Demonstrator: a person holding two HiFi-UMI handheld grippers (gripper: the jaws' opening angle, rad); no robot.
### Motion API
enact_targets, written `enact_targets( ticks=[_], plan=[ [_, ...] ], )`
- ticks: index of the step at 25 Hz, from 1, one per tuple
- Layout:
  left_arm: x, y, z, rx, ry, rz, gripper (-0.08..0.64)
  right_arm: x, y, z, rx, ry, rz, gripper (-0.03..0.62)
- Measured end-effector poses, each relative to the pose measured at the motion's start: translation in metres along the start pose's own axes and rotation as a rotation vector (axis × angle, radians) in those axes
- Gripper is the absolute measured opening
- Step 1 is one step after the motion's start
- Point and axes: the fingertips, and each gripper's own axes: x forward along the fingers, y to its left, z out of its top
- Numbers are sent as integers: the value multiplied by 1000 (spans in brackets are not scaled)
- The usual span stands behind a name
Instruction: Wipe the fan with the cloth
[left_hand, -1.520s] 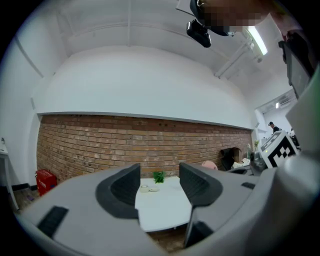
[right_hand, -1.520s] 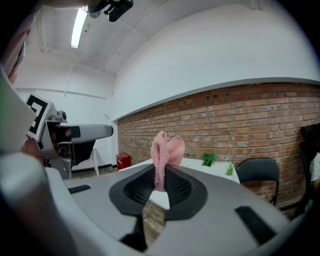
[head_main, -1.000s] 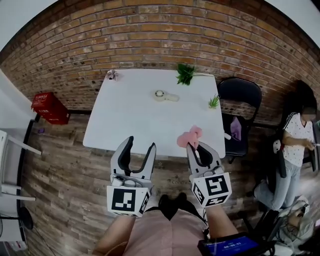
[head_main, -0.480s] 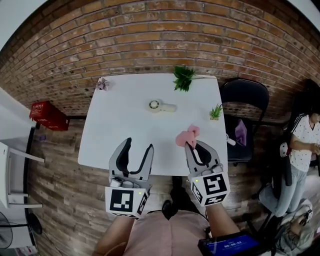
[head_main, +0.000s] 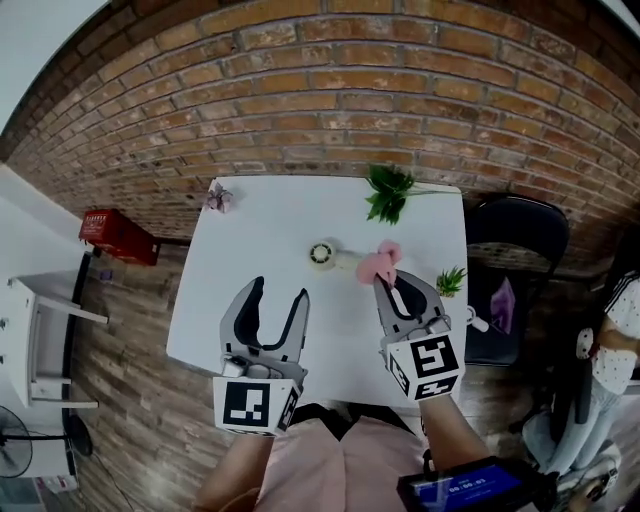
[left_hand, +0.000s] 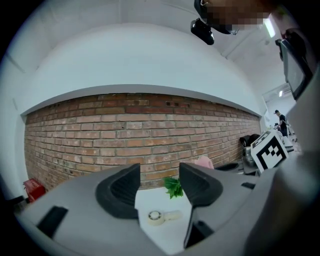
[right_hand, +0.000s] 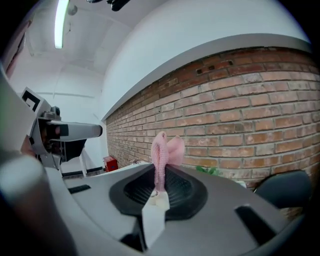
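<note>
A white tabletop (head_main: 270, 300) stands against a brick wall (head_main: 330, 90). A leafy plant (head_main: 388, 190) sits at its far edge, a smaller plant (head_main: 451, 279) at its right edge and a small pinkish ornament (head_main: 219, 197) on the far left corner. A red crate (head_main: 118, 237) lies on the floor to the left. A black chair (head_main: 525, 225) to the right bears something purple (head_main: 501, 298).

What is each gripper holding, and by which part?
Right gripper: the pink cloth, pinched by its lower end, the rest sticking up. Left gripper: open, holding nothing.
</note>
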Motion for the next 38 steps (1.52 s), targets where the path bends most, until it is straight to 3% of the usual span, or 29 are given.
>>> enact_targets(
  ticks=[6, 12, 22, 28, 38],
  plan=[
    [19, 21, 10, -3, -15, 42, 239, 35, -13, 22, -32, -16, 19, 50],
    [41, 39, -6, -27, 17, 30, 239, 68, -20, 10, -35, 36, 12, 51],
    [75, 65, -64, -62, 79, -17, 241, 120, -52, -79, -53, 253, -55, 49],
    [79, 76, -105, -83, 170, -26, 242, 137, -66, -136, -40, 365, -75, 49],
    [73, 80, -126, -94, 231, -55, 249, 121, 2, -172, 32, 447, 34, 49]
  ],
)
